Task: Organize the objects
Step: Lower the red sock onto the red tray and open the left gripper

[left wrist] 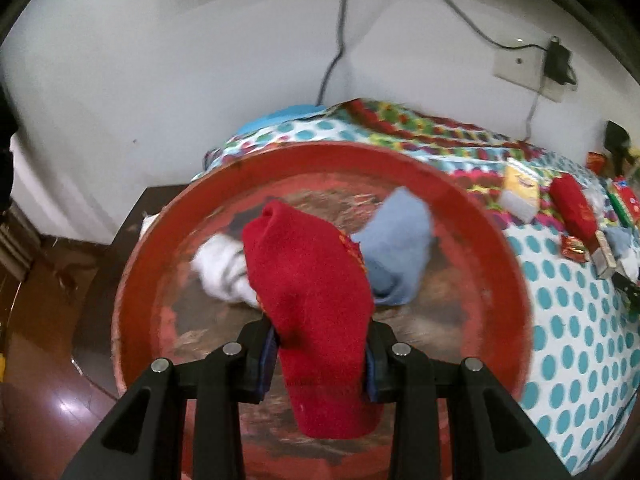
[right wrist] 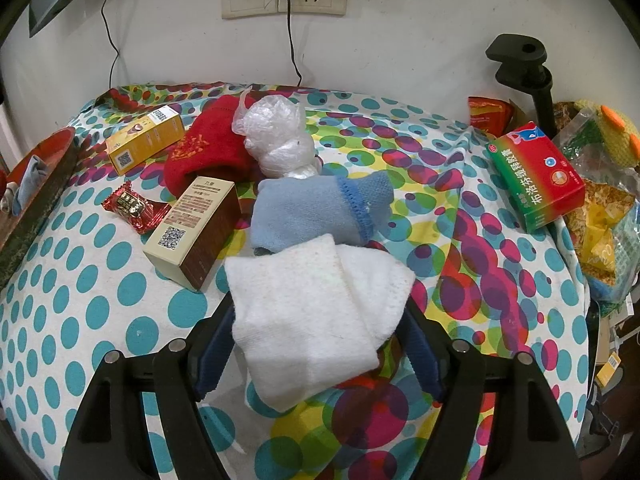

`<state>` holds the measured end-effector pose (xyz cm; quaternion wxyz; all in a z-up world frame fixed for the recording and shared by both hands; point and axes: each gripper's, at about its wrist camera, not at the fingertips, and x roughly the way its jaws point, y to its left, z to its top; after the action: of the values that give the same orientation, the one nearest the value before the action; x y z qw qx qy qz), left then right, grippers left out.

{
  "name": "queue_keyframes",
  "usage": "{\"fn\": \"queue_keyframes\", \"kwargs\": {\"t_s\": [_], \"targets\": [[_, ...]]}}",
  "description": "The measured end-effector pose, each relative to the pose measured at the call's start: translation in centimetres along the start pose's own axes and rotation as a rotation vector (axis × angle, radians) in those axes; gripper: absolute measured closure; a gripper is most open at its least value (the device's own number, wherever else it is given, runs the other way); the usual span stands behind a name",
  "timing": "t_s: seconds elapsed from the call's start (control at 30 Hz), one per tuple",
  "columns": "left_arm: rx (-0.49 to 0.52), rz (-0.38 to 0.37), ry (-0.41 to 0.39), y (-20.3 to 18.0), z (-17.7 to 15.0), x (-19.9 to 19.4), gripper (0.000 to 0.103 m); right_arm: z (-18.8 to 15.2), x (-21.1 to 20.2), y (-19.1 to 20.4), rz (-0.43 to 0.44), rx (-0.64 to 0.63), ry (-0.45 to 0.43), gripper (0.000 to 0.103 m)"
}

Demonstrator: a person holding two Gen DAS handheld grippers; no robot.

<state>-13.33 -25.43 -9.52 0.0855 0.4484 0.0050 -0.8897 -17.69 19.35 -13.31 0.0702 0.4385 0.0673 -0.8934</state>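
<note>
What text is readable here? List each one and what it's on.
"布洛芬缓释胶囊": on the green and red box.
Brown box: a QR code, print too small to read.
Yellow box: a QR code, print too small.
Candy wrapper and red sock embroidery: unreadable.

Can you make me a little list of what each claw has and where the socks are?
left claw: shut on a red sock, held over the round red tray
in the tray: a white sock and a blue sock
right claw: opening, white sock on cloth between its fingers
behind it: blue sock on cloth
cover: spotted cloth
</note>
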Motion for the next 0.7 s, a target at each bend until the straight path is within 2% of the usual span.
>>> {"fn": "queue_keyframes", "kwargs": {"t_s": [0.27,0.47,0.7], "targets": [[-0.055,0.078,0.021,4.4,-1.0,0.9,0.067,0.0,0.0,0.0,-0.002,0.001,0.001,0.027],[-0.04,0.116,0.036,5.7,-0.7,1.7,0.066,0.0,0.1,-0.1,-0.011,0.001,0.001,0.026],[-0.046,0.18,0.065,6.2,-1.1,2.4,0.053,0.0,0.1,0.0,-0.022,0.0,0.001,0.025]]}}
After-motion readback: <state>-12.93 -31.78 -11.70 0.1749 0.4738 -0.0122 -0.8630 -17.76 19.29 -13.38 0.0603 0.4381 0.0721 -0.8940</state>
